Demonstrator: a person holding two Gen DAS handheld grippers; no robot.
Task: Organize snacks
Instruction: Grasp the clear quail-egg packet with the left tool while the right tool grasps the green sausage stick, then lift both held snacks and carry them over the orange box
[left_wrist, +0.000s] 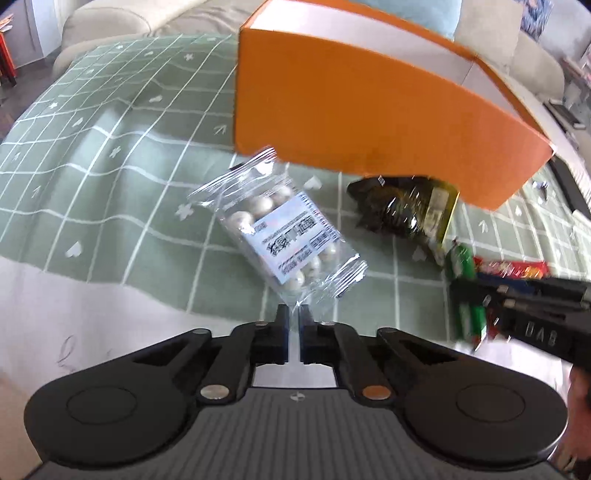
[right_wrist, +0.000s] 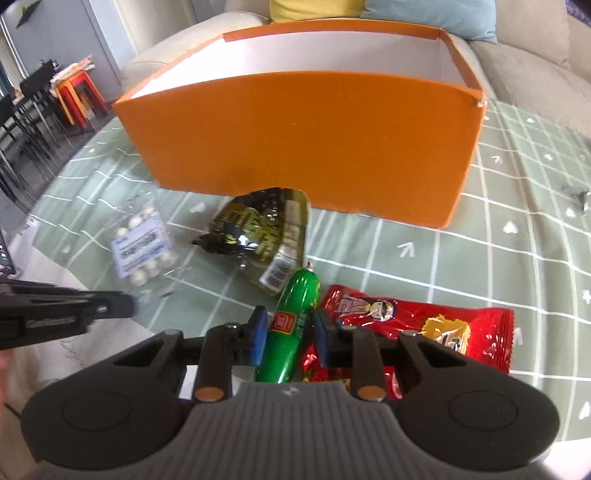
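Item 1, clear bag (left_wrist: 277, 236) of pale balls: lies on the green cloth (left_wrist: 110, 155), just in front of the orange box (left_wrist: 369, 110). Your left gripper (left_wrist: 293, 317) has its fingers nearly together, pinching the bag's crimped lower edge. Judged light, crinkly and slick; the balls will likely shift and swing the bag, so hold the seam, not the bulge.

Item 2, green sausage (right_wrist: 291, 332): lies beside the red packet (right_wrist: 417, 325), well short of the box (right_wrist: 314, 140). Your right gripper (right_wrist: 290, 332) has it between narrow-set fingers, pads (right_wrist: 258, 334) at its sides around mid-length. Judged firm, smooth and liable to roll or slip; the middle is the right hold.

Item 3, dark packet (right_wrist: 258, 232): its far end is against the box's near wall, untouched. Judged soft foil; take an edge.

Box: open-topped, white inside; no contents can be seen from here.
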